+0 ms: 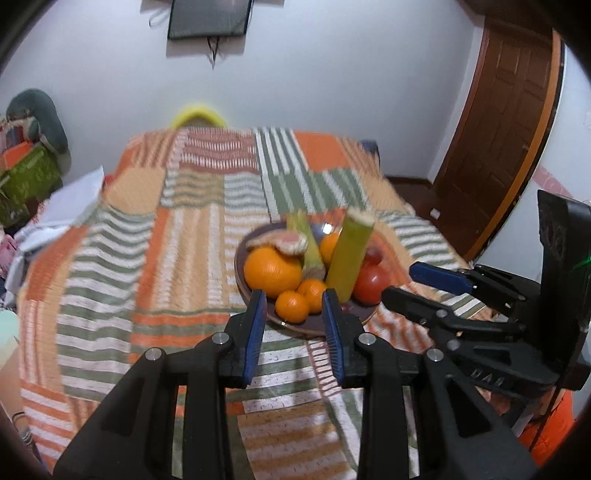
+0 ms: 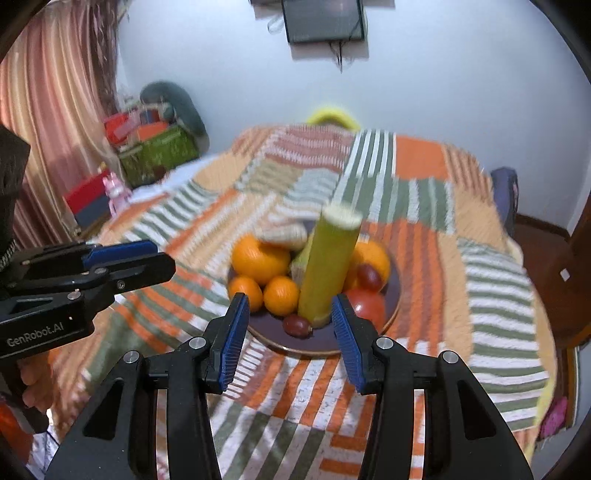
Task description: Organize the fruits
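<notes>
White walls close in a small bedroom where a bed under an orange, green and white striped patchwork blanket [image 1: 192,236] fills the middle, with a dark wall-mounted screen [image 2: 324,19] above it, a brown panelled wooden door [image 1: 495,140] on one side and pinkish striped curtains [image 2: 51,110] on the other.

Near the foot of the bed, a round dark-purple plate with a pale rim [image 2: 392,302] rests on the blanket and carries all the fruit. On it lie a large round orange [image 1: 272,272], two small mandarins [image 1: 292,305] side by side at its front, a red apple [image 1: 371,283] and a small dark-red fruit [image 2: 297,326], possibly a plum, since the blur hides its detail. A thick yellow-green cut stalk [image 2: 328,269] stands tilted among them, its base on the plate just beside the dark-red fruit.

The left gripper [image 1: 294,299], black with blue ribbed pads, hovers above the near rim of the plate, jaws spread and holding nothing, the mandarins showing between its fingertips. The right gripper [image 2: 291,302], of the same make, also hangs over the near edge of the plate, jaws parted and empty, framing the stalk's base. On the side of the left gripper's body, seen in the right wrist view, white lettering reads "GenRobot.AI".
</notes>
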A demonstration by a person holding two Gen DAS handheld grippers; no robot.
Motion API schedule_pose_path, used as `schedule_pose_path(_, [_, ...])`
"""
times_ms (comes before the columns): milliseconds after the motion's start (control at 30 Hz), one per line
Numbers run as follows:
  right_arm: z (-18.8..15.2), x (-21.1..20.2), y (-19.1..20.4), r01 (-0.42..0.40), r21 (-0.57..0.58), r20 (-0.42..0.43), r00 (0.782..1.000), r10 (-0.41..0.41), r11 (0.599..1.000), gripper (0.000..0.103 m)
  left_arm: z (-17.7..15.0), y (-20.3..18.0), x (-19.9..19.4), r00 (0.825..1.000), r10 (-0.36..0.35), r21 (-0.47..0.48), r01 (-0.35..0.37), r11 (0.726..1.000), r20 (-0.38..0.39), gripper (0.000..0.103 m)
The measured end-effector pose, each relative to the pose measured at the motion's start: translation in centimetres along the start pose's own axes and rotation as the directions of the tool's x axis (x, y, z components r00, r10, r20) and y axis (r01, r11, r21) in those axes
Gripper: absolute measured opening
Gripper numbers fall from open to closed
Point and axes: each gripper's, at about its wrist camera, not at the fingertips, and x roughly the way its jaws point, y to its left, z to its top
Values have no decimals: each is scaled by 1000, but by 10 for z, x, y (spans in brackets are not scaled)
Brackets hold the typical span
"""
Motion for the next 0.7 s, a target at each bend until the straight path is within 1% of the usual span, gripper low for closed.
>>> schedule_pose_path(100, [9, -39, 4, 12, 1, 77, 997, -12, 1000, 43, 7, -13, -35, 998, 13, 13, -14, 1000, 66, 30])
schedule_pose_path(167, [14, -62, 6, 16, 3, 123, 992, -16, 1000, 43, 10, -24, -67, 991, 27, 28, -31, 999, 133, 30])
schedule_pose_path(200, [15, -76, 8, 20, 3, 150, 988, -20, 1000, 43, 11, -28, -77, 988, 30, 31, -36, 999, 154, 30])
schedule_pose_path(267, [17, -104, 12, 31, 2, 207, 978, -30, 1000, 43, 12, -39, -105, 977, 41, 38, -50, 998, 208, 30])
schedule_pose_path(300, [17, -122, 15, 39, 1, 244, 969, -38, 999, 43, 12, -44, -118, 972, 45, 41, -56, 998, 232, 30])
schedule_pose_path(367, [16, -144, 19, 47, 1, 291, 956, -45, 999, 43, 10, -54, -143, 960, 47, 44, -61, 997, 277, 30])
schedule_pose_path(433, [15, -170, 24, 51, 1, 344, 938, -49, 999, 43, 8, -65, -167, 946, 46, 48, -65, 997, 322, 30])
schedule_pose_path(500, [12, -192, 28, 52, 2, 388, 920, -49, 999, 43, 5, -74, -186, 932, 42, 55, -66, 996, 360, 35])
schedule_pose_path(567, [9, -211, 33, 58, 3, 428, 902, -54, 998, 44, 2, -82, -203, 918, 31, 56, -58, 997, 395, 55])
schedule_pose_path(600, [7, -222, 36, 61, 3, 451, 891, -55, 998, 45, -1, -86, -211, 909, 27, 59, -56, 997, 415, 59])
schedule_pose_path(667, [4, -232, 39, 58, 3, 477, 878, -53, 998, 52, -7, -95, -226, 891, 38, 71, -78, 994, 452, 65])
schedule_pose_path(700, [2, -236, 41, 58, 2, 488, 871, -51, 998, 54, -10, -99, -231, 884, 45, 76, -91, 993, 465, 67])
